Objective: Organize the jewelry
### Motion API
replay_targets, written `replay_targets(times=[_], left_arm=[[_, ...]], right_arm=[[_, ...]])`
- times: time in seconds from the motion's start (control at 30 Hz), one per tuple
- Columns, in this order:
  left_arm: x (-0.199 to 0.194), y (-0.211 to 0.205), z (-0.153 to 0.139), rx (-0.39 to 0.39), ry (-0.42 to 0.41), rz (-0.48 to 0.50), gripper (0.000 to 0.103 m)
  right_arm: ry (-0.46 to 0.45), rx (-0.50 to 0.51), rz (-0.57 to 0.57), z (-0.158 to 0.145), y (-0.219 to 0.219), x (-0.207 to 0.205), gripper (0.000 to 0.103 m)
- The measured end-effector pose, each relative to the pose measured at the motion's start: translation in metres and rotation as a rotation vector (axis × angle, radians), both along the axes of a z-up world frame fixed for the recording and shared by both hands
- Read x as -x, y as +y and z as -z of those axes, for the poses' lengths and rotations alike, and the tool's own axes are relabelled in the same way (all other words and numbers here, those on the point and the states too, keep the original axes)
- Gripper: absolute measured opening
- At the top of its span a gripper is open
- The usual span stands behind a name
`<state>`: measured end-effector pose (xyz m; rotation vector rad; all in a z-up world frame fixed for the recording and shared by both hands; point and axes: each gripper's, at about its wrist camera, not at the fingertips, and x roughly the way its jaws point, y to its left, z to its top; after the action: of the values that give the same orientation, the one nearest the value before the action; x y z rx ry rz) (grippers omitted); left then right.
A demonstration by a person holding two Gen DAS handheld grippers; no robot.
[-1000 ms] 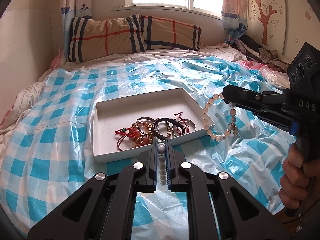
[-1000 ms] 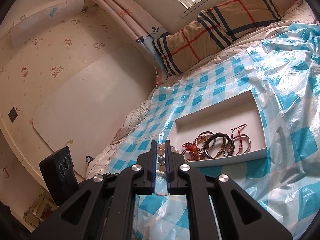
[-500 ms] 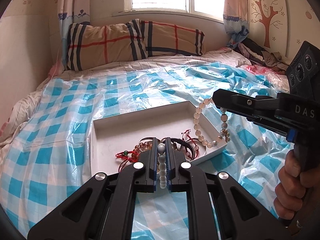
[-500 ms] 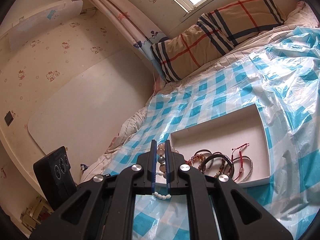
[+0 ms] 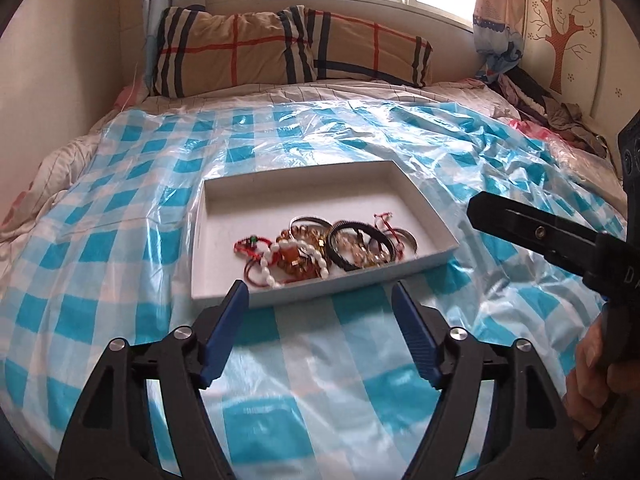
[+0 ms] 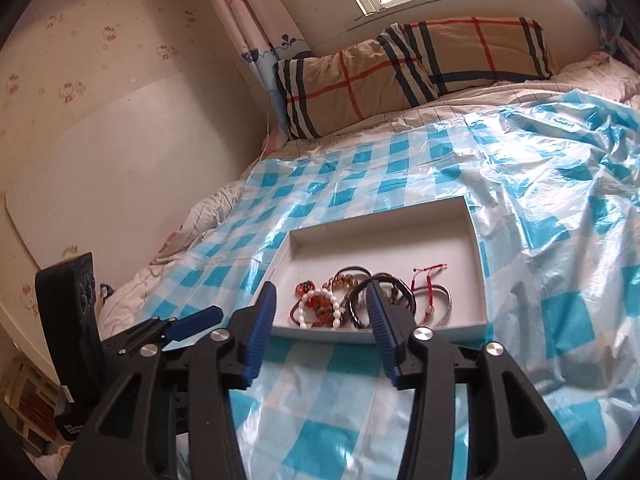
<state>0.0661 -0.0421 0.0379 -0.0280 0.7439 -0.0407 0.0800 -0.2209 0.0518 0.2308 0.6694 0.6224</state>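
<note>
There were one white tray (image 5: 432,216) at centre frame holding a tangled heap of bracelets (image 5: 320,248) too knotted to count, one white bead bracelet (image 5: 276,258) among them, and two plaid pillows (image 5: 224,52) at the top.

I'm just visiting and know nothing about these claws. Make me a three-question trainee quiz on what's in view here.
1. True or false: the white bead bracelet lies inside the white tray.
2. Multiple choice: the left claw has between its fingers: A) a bracelet, B) nothing, C) the tray's rim.
3. What does the tray rest on?

Key
1. True.
2. B; its jaws are opening, as are those of the right claw, also empty.
3. A blue-and-white checked plastic sheet over the bed.
</note>
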Motion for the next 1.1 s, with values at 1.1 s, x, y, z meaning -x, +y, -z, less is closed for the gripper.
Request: replay_targets(times=[1.1], left_arm=[[0.176,-0.023,0.016,-0.029,0.011,-0.032,0.095]], right_arm=[[0.014,0.211,0.29,0.036,-0.03,0.197,0.086]])
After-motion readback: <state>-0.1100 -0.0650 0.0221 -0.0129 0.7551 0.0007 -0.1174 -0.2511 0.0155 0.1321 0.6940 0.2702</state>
